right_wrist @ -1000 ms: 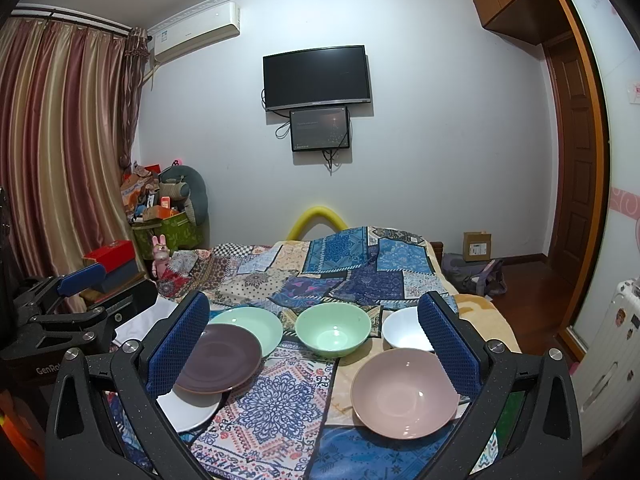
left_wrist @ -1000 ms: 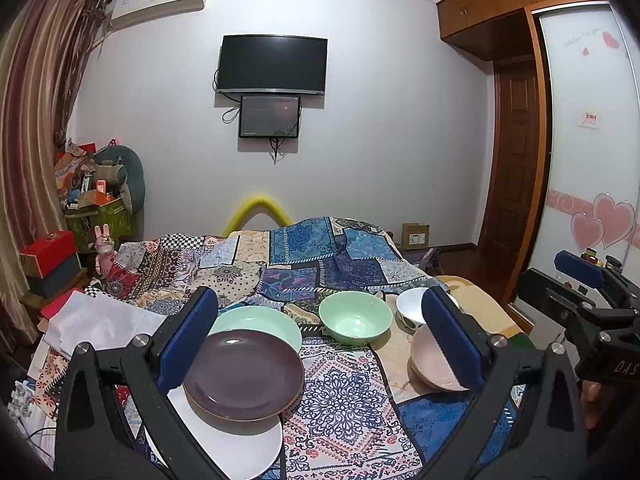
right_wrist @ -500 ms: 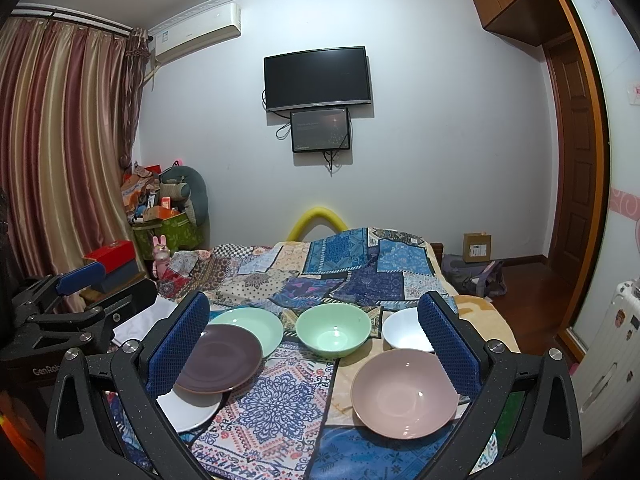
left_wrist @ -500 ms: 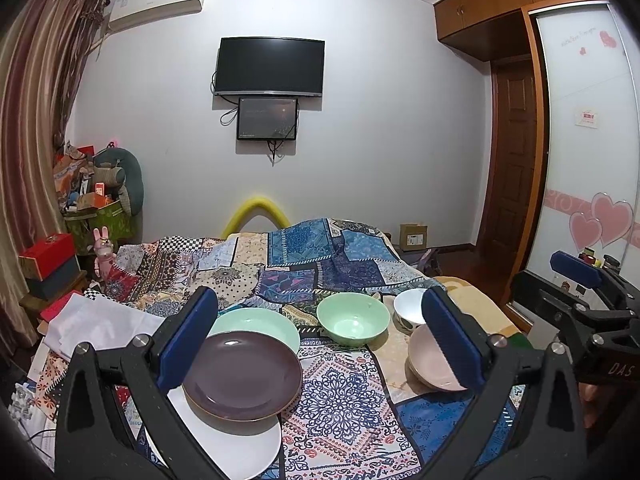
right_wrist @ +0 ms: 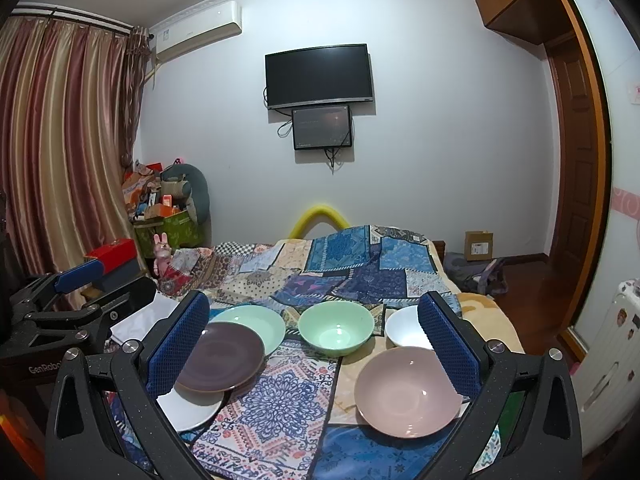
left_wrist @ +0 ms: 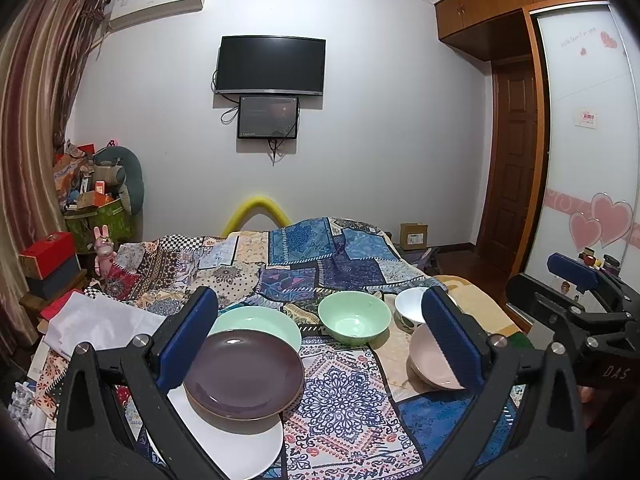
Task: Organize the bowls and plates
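Plates [left_wrist: 244,372] overlapping, bowls [right_wrist: 336,328] apart, tongs [right_wrist: 312,352] wide.

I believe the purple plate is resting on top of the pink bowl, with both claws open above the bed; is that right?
Not quite: the purple plate rests on the white plate, as the left wrist view shows. The pink bowl sits apart. Both claws are open.

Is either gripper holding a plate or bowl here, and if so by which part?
Nothing is held. The left gripper and the right gripper are both open and hang above the dishes.
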{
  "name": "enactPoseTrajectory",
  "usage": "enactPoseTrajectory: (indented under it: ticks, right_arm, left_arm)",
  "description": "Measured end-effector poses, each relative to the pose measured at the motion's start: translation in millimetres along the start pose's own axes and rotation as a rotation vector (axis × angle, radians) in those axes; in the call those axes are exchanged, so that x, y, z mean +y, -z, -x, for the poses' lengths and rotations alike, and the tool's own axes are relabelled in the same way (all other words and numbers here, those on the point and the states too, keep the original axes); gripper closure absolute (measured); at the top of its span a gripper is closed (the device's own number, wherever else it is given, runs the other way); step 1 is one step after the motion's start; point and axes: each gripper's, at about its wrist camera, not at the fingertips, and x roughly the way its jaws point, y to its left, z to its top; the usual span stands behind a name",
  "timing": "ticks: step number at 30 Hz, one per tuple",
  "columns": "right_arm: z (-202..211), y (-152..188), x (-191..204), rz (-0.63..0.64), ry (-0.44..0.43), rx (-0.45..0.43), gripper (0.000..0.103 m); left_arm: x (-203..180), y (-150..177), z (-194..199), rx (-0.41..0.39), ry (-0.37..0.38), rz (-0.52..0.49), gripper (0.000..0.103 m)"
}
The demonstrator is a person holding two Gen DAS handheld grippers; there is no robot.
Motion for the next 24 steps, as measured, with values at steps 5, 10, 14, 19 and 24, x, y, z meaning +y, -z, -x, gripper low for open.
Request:
enactPoseTrajectory:
  ticks: [5,10,14,19,24]
  right_arm:
    - [-7,2,3,0.004,0.000,0.017,0.000]
    - [-22,6,8,0.003,-0.003,0.057,0.000]
    - [-40,11,13,-0.002,-0.009,0.096,0.000]
    - [-63,20,21,0.010,-0.029,0.143,0.000]
    - [-85,32,33,0.038,-0.050,0.197,0.000]
  left_arm:
    - [4,2,-5,0.014,-0.003,0.001,0.000]
    - [15,7,-15,0.050,-0.006,-0.001,0.000]
    - [29,12,-24,0.075,-0.023,0.003,0.000]
    - [54,22,-42,0.139,-0.034,-0.004,0.000]
    - [88,31,-62,0.211,-0.060,0.013,0.000]
